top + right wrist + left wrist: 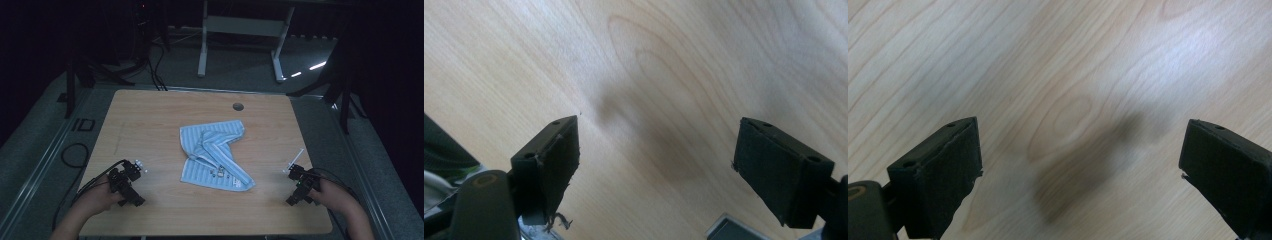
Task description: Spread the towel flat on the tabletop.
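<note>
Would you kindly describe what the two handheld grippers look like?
Both the left gripper and right gripper are black, each with two blocky, flat-faced jaws bearing small screw holes. A dark cable trails from each. The right carries a thin white rod. No sleeves show on the forearms.

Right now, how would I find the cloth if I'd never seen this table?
Look at the wooden table and go to its middle, between the left gripper and the right gripper. The cloth lies crumpled there, touching neither gripper. It is light blue with pale stripes, the sole soft thing on the wood.
</note>
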Available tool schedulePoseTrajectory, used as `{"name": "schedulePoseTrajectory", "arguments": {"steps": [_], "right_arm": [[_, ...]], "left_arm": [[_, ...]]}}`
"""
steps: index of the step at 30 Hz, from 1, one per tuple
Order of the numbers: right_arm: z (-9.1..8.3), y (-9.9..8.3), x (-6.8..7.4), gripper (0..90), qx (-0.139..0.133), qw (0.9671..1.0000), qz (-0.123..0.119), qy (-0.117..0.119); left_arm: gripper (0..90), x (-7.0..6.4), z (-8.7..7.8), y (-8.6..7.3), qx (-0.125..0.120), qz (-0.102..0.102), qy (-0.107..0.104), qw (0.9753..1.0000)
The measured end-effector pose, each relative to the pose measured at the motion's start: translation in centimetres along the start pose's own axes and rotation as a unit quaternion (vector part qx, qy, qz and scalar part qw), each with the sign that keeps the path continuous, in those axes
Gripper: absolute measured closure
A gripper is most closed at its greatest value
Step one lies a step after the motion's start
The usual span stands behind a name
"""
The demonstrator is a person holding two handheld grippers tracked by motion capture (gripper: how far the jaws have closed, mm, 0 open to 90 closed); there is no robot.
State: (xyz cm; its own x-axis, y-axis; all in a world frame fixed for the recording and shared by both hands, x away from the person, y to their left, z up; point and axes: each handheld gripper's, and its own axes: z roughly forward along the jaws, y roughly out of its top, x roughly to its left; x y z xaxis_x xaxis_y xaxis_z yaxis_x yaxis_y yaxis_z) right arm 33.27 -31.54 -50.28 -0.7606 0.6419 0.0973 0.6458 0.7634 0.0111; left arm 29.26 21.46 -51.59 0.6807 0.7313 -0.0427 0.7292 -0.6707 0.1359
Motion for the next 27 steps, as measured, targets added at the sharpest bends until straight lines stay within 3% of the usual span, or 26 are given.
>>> {"name": "schedulePoseTrajectory", "arguments": {"steps": [6,10,14,18,21,27], "right_arm": [[0.0,1.2,0.6,16.3,-0.005,0.9998,-0.014,-0.010],[0.0,2.1,1.2,13.8,-0.014,0.9995,-0.025,-0.017],[0.2,2.9,1.6,13.7,-0.010,0.9986,-0.048,-0.022],[-0.1,3.7,1.9,13.7,-0.010,0.9977,-0.062,-0.025],[-0.4,4.3,2.0,13.5,-0.024,0.9979,-0.056,-0.023],[-0.8,5.8,2.4,18.5,-0.034,0.9962,-0.076,-0.026]], "left_arm": [[3.3,-0.6,-0.2,2.6,-0.013,0.008,-0.001,0.9999],[4.1,-1.2,-0.4,4.3,-0.018,0.023,-0.019,0.9994],[4.1,-1.8,-0.2,5.7,-0.013,0.035,-0.012,0.9992],[4.1,-2.3,-0.3,6.9,-0.017,0.043,-0.020,0.9987],[4.1,-2.8,-0.1,7.8,-0.021,0.057,-0.033,0.9976],[19.6,-3.7,-0.2,9.7,-0.029,0.087,-0.014,0.9957]]}}
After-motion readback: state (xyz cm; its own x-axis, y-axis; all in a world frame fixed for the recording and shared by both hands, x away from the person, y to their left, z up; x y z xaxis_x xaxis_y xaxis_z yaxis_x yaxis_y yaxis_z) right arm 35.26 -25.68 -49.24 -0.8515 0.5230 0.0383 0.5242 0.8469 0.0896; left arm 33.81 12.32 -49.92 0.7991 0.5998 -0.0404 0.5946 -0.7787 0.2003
